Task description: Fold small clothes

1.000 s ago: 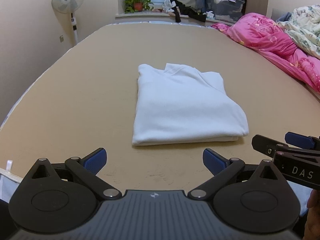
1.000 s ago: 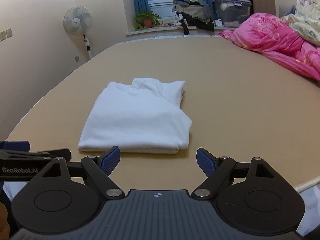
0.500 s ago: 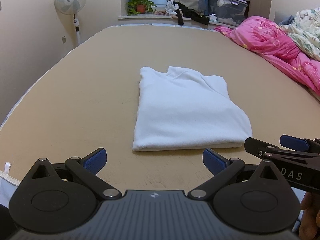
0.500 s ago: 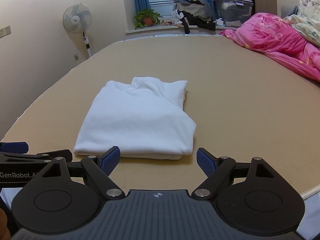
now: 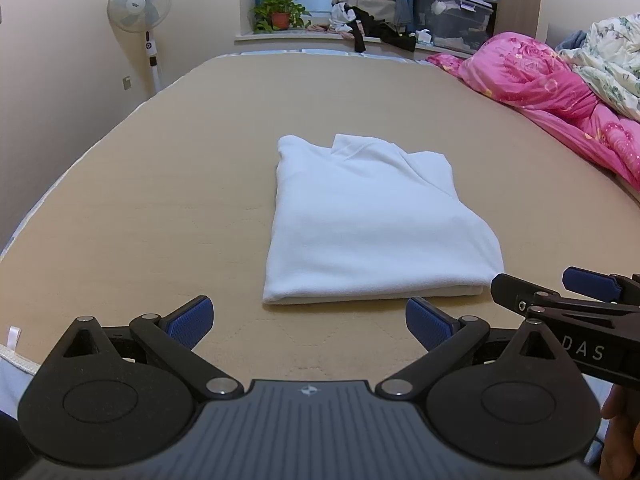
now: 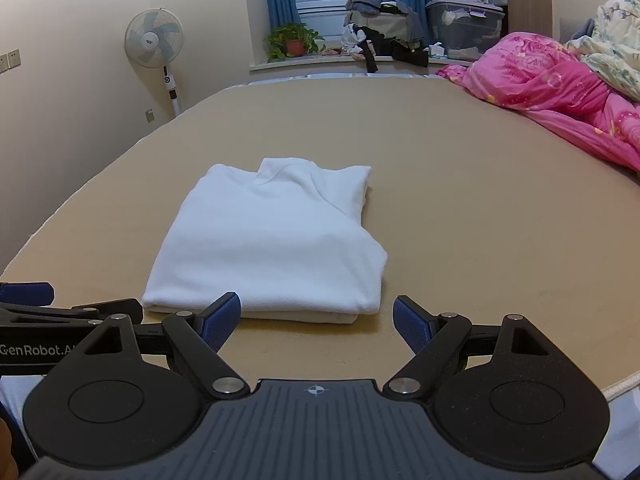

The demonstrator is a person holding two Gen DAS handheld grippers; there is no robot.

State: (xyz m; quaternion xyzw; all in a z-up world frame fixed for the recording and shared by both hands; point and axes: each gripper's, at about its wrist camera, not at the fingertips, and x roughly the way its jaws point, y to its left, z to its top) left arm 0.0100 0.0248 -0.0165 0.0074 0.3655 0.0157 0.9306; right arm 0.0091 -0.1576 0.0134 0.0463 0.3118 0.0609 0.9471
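the left gripper (image 5: 307, 322) and right gripper (image 6: 317, 320) both sit spread wide with nothing between their blue pads, side by side above the near edge of the bed (image 5: 160, 200). just ahead of them the white garment (image 5: 372, 224) lies folded flat. far off to the right is a pink quilt (image 6: 560, 84).

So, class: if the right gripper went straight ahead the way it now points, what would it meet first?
Probably the near folded edge of the white garment. The right gripper is open, just short of it above the bed surface; its height is unclear.
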